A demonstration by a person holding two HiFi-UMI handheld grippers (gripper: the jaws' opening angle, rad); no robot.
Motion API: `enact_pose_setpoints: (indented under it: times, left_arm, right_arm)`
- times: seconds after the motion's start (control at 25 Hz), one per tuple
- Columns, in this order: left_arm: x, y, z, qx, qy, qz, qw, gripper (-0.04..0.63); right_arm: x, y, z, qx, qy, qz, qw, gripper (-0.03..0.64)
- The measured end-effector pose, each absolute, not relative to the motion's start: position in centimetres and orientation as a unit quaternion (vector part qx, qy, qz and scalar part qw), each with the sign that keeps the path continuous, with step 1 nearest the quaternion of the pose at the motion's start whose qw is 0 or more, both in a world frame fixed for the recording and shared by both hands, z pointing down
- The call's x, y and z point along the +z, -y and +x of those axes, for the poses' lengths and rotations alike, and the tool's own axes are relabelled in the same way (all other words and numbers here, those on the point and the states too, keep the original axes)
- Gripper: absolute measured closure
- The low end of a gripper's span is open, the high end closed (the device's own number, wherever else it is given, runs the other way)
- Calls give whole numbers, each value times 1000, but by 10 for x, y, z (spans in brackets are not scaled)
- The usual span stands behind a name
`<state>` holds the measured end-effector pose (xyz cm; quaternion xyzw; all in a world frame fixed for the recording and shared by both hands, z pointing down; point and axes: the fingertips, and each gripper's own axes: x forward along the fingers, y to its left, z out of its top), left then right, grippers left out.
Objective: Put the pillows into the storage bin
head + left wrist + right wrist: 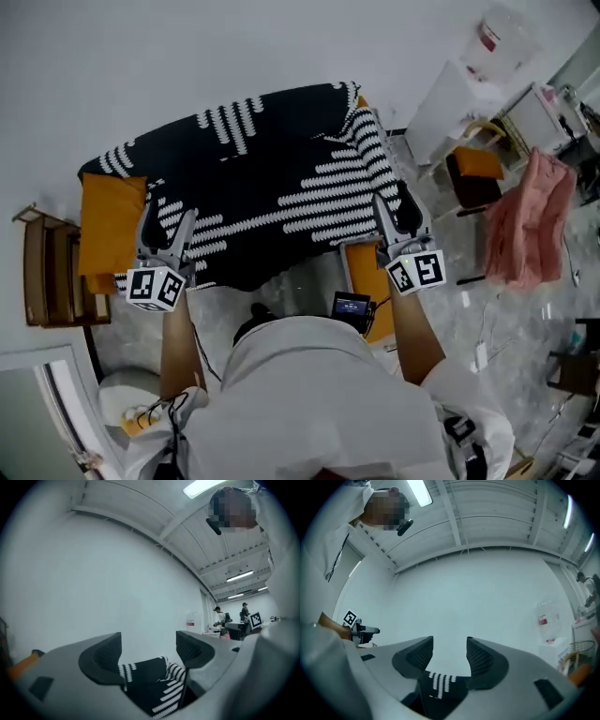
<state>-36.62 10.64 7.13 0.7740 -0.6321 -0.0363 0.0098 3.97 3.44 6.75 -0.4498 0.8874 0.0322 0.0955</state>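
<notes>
Closest to the head camera is the person's white top, with both bare forearms reaching forward and roughly level. A small black device with a lit screen sits just ahead of the chest; its text is too small to read. The left forearm ends at a cube of black-and-white square markers. The right forearm ends at a matching cube.

The left claw has its jaws wide apart. Bare wall shows between the pads, and no pad visibly presses on anything. The right claw is also parted, a little less widely, again with wall showing through the gap.

The black pillow with white dashed stripes spans the space between the two claws. Its near edge lies at their fingers, and its fabric sits low in each gap.

An orange cushion juts out at the pillow's left end, and another orange cushion shows under its right end. A wooden frame stands left of those.

Further right are a chair with an orange seat, a pink cloth and a clear container. The container's red label cannot be read.
</notes>
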Motion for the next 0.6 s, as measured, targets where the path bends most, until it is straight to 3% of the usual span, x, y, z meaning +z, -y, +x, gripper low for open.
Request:
enact_pose_setpoints:
  times: [0.32, 0.6]
  left_arm:
    - [72, -191, -568, -50, 726, 685, 14, 227]
    - [87, -289, -686, -36, 781, 622, 30, 229]
  right_arm:
    - [52, -11, -180, 34, -933, -342, 103, 379]
    - [53, -21, -340, -1, -956, -264, 127, 380]
